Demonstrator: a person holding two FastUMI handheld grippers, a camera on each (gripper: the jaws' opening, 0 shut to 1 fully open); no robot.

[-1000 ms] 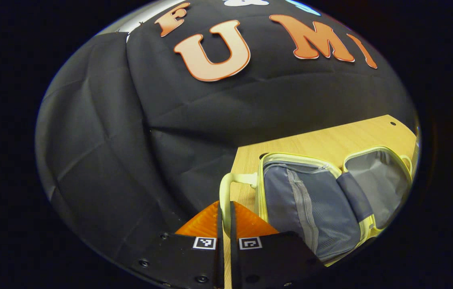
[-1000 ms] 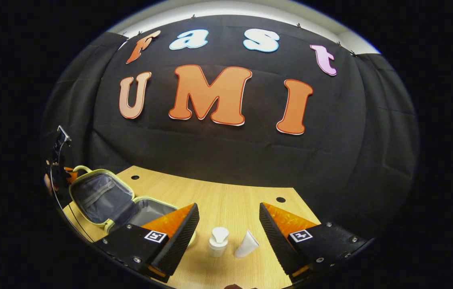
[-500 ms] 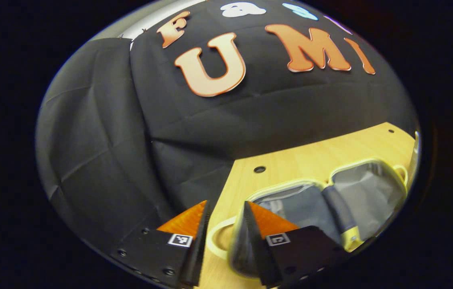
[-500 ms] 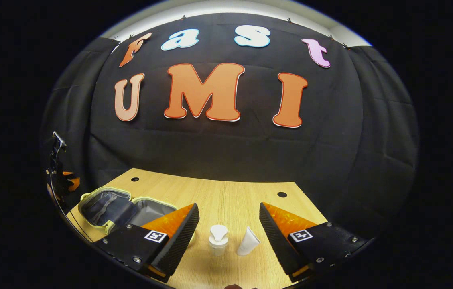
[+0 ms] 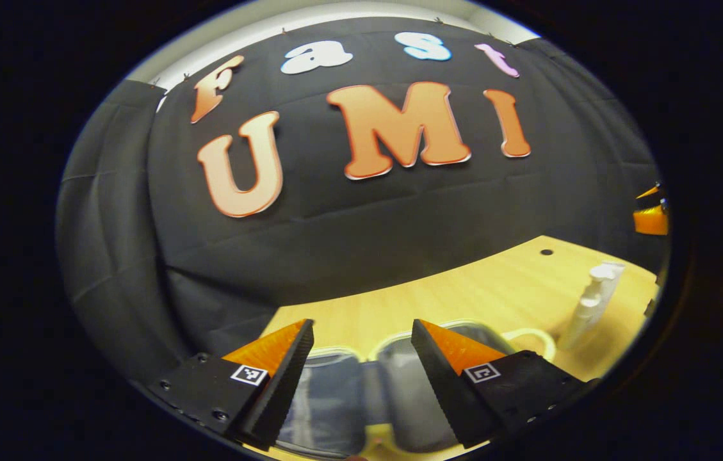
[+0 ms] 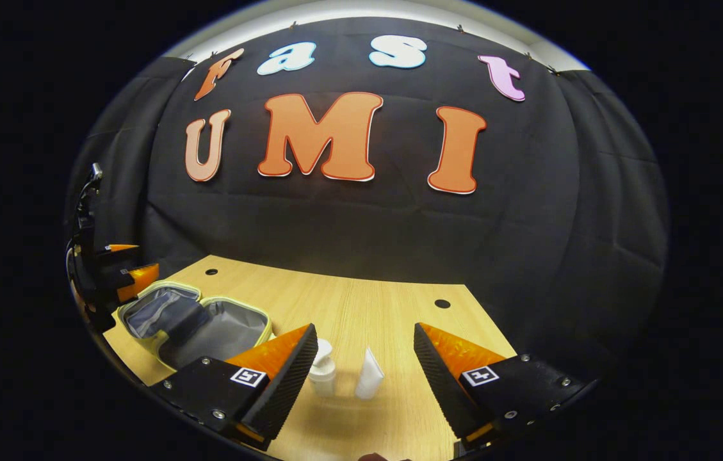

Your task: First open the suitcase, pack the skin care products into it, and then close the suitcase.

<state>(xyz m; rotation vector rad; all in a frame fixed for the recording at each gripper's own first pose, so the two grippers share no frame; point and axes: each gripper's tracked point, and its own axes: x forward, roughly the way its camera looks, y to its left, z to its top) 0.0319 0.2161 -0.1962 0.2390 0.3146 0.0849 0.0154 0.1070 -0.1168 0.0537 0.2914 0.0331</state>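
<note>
The left gripper [image 5: 361,378], jaws now wide and empty after releasing the handle, hovers above the suitcase [image 6: 198,320] lying fully open, packing next.

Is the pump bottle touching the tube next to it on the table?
Apart. The right gripper view shows a strip of bare wood between the pump bottle and the tube; both stand upright between the right tool's open fingers.

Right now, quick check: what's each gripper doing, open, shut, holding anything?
Left gripper: open, holding nothing, above the open suitcase.
Right gripper: open, holding nothing, with the pump bottle and tube ahead between its jaws.
</note>
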